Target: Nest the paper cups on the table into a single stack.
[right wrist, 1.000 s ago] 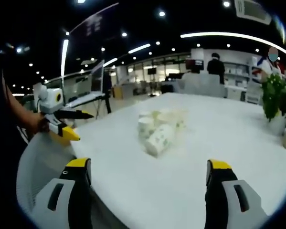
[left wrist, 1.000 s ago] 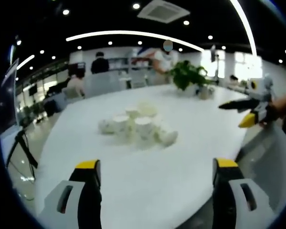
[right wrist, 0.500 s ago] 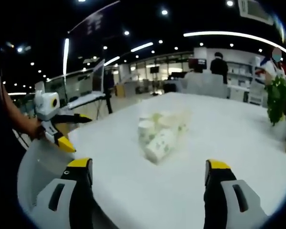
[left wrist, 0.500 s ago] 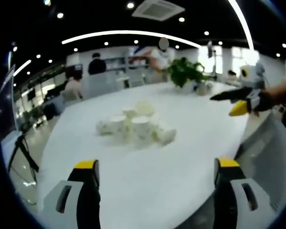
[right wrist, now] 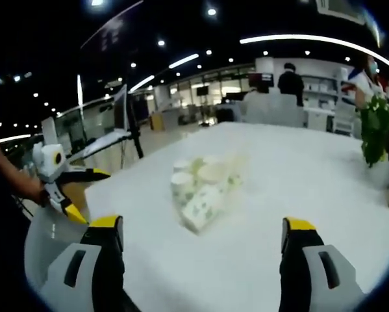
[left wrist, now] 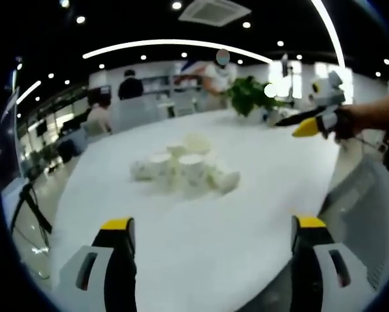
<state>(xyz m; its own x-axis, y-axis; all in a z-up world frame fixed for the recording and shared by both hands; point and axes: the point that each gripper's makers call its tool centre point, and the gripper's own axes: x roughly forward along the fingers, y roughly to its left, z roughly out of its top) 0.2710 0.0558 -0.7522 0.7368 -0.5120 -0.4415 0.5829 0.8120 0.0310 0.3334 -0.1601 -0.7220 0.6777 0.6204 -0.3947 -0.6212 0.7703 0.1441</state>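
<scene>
Several white paper cups [left wrist: 181, 170] with green print sit in a loose cluster on the white table [left wrist: 181, 240], some upright, some lying on their sides. In the right gripper view the same cups [right wrist: 204, 185] lie ahead, one on its side nearest me. My left gripper [left wrist: 210, 257] is open over the near table edge, well short of the cups. My right gripper [right wrist: 204, 260] is open too, nothing between its jaws. The right gripper [left wrist: 311, 120] shows at the right of the left gripper view, held in a hand above the table. The left gripper [right wrist: 67, 188] shows at the left of the right gripper view.
A potted green plant [left wrist: 251, 97] stands at the table's far end, also seen as the plant [right wrist: 379, 140] at the right. Several people [left wrist: 130, 86] stand or sit beyond the table. A grey chair back [left wrist: 360, 208] is at the right. A tripod [left wrist: 28, 205] stands on the floor at the left.
The right gripper has risen and moved toward the far end of the table in the left gripper view. The right gripper view has shifted, so the cups sit a little further left.
</scene>
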